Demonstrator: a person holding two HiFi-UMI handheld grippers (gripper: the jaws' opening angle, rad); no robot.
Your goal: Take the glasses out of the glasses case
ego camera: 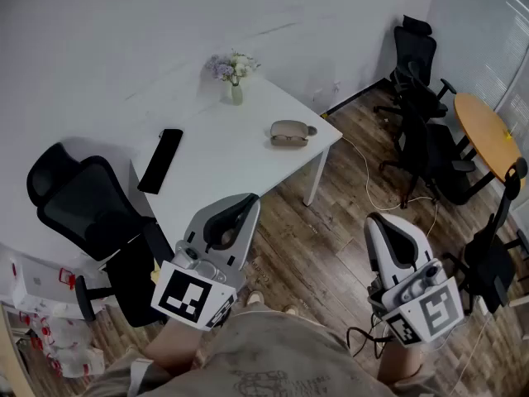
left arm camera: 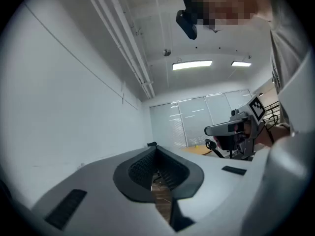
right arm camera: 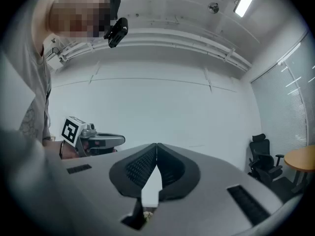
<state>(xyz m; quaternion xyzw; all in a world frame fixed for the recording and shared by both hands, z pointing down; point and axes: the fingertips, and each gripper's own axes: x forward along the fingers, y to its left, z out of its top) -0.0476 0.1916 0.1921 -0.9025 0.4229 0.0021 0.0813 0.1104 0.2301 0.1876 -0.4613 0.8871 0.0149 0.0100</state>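
Glasses case: a beige, rounded case [ego camera: 291, 133] lies on the far right part of the white table [ego camera: 231, 168], near its right corner and well apart from both grippers.
Case lid: it looks shut, with a dark band along the near side. Whether glasses lie inside cannot be told.
Vase: a small pale vase [ego camera: 237, 95] stands upright near the table's far edge, left of the case and apart from it.
In the vase: a bunch of purple and white flowers [ego camera: 231, 66] spreads above the rim.
Also on the table: a flat black device [ego camera: 161, 160] lies towards the left side, well apart from the case and the vase.
Left gripper: the left gripper [ego camera: 241, 211] is held low before the person, its tip at the table's near edge in the head view. Its jaws are clenched together at the tips and hold nothing; only floor shows through the slit below them.
Right gripper: the right gripper [ego camera: 387, 227] is held low over the wooden floor [ego camera: 331, 222], to the right of the table and off it. Its jaws are pressed together and empty.
Seating: a black office chair [ego camera: 78, 205] stands at the table's left; more black chairs [ego camera: 421, 122] stand by a round wooden table [ego camera: 488, 135] at the far right.
Floor, lower left: red-and-white packages [ego camera: 50, 337] are piled there; their contents do not show.
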